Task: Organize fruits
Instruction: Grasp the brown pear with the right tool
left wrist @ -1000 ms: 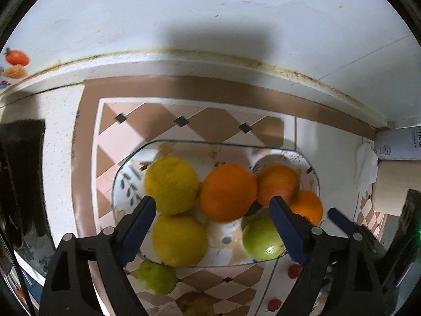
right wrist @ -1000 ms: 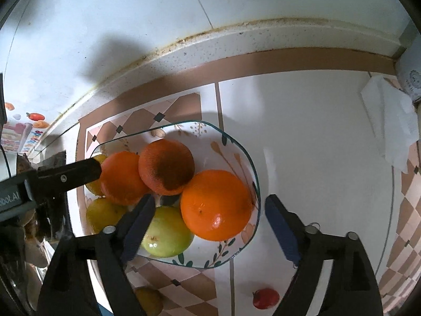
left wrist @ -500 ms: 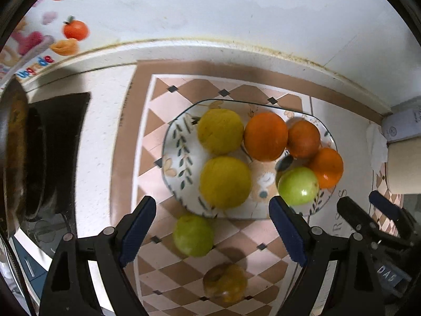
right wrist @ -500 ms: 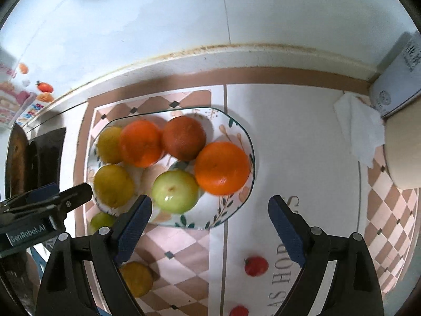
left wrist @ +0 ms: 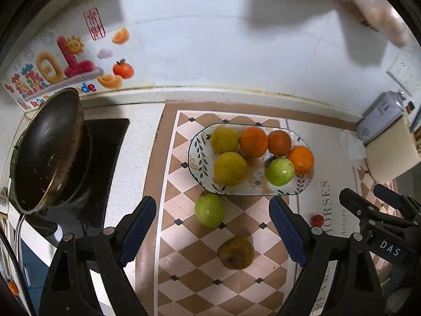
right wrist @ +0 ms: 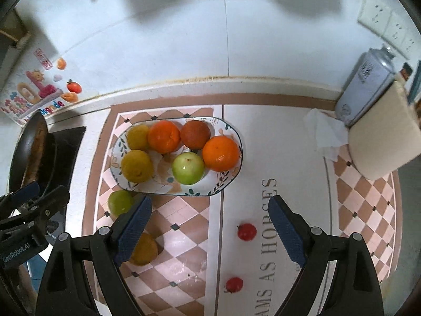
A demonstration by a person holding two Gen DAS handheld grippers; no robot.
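Both our grippers, left gripper [left wrist: 212,233] and right gripper [right wrist: 210,230], wide open, empty, near side of plate [right wrist: 231,177]; green apple [left wrist: 209,210] just beside plate.

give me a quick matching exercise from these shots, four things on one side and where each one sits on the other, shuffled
Things:
1. green apple
2. brownish pear
3. dark pan
4. small red fruit

Places:
A. on the stove, at the left
B. on the patterned plate, among the oranges
C. on the white mat strip, beside the printed lettering
D. on the checkered mat, off the plate, nearest the left gripper

Pairs: 1-B, 2-D, 3-A, 4-C
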